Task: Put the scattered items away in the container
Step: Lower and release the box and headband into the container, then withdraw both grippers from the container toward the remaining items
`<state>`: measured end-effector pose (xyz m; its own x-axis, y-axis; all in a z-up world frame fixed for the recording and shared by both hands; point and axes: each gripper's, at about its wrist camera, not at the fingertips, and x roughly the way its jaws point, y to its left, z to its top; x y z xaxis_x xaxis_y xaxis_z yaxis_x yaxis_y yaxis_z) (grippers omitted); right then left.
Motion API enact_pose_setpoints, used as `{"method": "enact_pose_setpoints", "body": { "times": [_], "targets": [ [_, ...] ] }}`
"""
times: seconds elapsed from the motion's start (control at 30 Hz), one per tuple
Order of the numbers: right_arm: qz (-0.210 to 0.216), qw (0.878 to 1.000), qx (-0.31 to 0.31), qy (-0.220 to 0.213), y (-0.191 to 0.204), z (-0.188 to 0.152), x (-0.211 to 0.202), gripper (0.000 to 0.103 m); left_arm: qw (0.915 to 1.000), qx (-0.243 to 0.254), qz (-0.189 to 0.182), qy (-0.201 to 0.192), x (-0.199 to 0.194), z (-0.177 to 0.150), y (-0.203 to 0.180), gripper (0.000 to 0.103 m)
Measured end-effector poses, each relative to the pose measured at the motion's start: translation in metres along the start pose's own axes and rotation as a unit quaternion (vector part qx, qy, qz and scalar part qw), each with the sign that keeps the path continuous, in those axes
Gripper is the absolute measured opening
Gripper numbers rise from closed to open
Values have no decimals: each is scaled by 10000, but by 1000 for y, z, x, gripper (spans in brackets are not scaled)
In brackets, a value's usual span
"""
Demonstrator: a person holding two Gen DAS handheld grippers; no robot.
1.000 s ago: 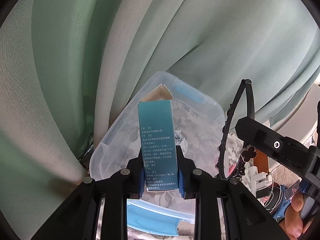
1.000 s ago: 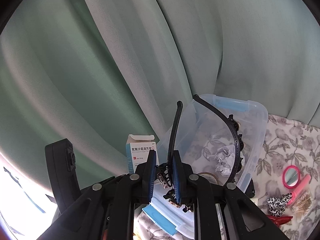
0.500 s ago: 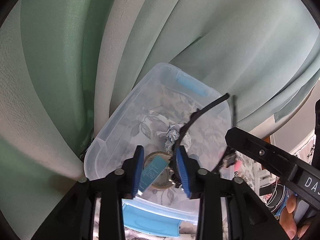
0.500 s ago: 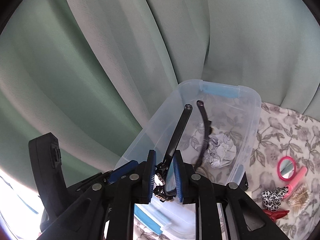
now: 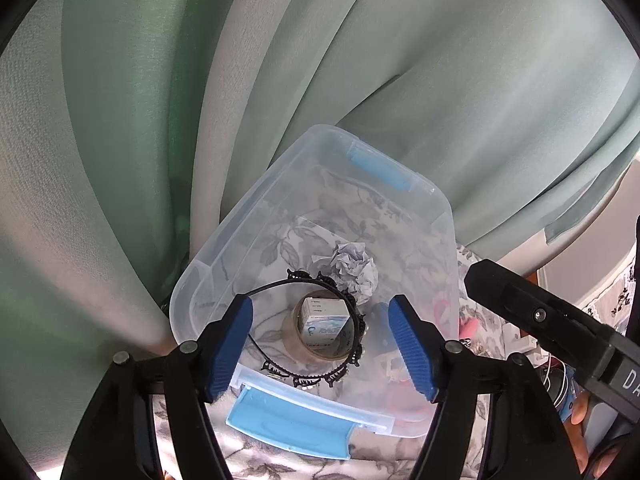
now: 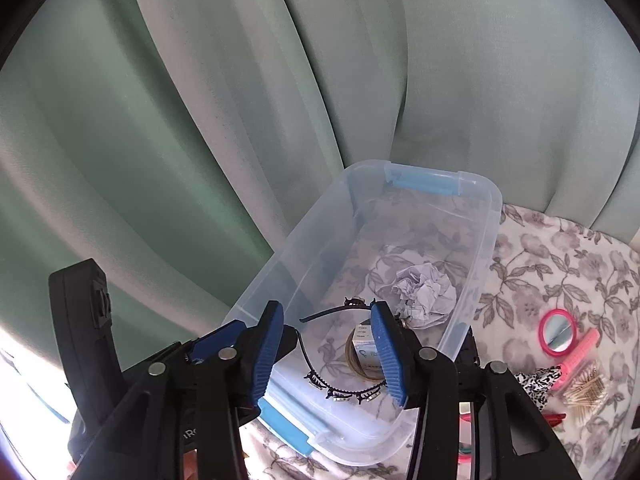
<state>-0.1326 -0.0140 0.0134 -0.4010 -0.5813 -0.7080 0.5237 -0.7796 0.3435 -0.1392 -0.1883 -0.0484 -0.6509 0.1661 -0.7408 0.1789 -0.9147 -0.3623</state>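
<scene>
A clear plastic container [image 5: 256, 208] [image 6: 494, 216] with blue latches sits on a floral cloth against a green curtain. Inside lie a crumpled paper ball [image 5: 354, 266] [image 6: 424, 294], a tape roll [image 5: 296, 340] [image 6: 351, 356] and a small teal-and-white box [image 5: 324, 322] [image 6: 367, 354] standing in the roll. A black ornamented headband [image 5: 357, 330] [image 6: 348, 394] rings them. My left gripper [image 5: 320, 344] hovers over the near end of the container, jaws opening, nothing between the pads. My right gripper [image 6: 329, 354] hovers beside it, jaws also opening and free of the headband below.
On the cloth right of the container lie a pink hand mirror [image 6: 558, 328], a pink roller [image 6: 578, 354], a heap of toothpicks [image 6: 588, 388], a leopard-print scrunchie [image 6: 534, 380] and a red clip [image 6: 554, 416]. The curtain [image 6: 240, 100] hangs close behind and left.
The left jaws spread and the box dropped into the tape roll in the container. The right jaws spread and the headband fell in around it.
</scene>
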Motion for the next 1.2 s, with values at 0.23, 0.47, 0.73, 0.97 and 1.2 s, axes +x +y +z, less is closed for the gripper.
{"method": "enact_pose_setpoints", "body": {
  "times": [0.23, 0.47, 0.73, 0.97, 1.2],
  "targets": [
    [-195, 9997, 117, -125, -11, -11, -13, 55, 10000, -38, -13, -53, -30, -14, -5, 72],
    [-455, 9980, 306, -317, -31, -35, -24, 59, 9999, -12, -34, -108, -49, -26, -16, 72],
    [-807, 9929, 581, -647, -48, -62, -79, 63, 9996, 213, -62, -188, -75, -39, -43, 72],
    [-1107, 9869, 810, -845, -68, -91, -123, 64, 9984, 513, -83, -205, -88, -53, -78, 72],
    [-1178, 9825, 1064, -971, -94, -117, -154, 65, 9966, 803, -60, -183, -94, -72, -115, 72]
  ]
}}
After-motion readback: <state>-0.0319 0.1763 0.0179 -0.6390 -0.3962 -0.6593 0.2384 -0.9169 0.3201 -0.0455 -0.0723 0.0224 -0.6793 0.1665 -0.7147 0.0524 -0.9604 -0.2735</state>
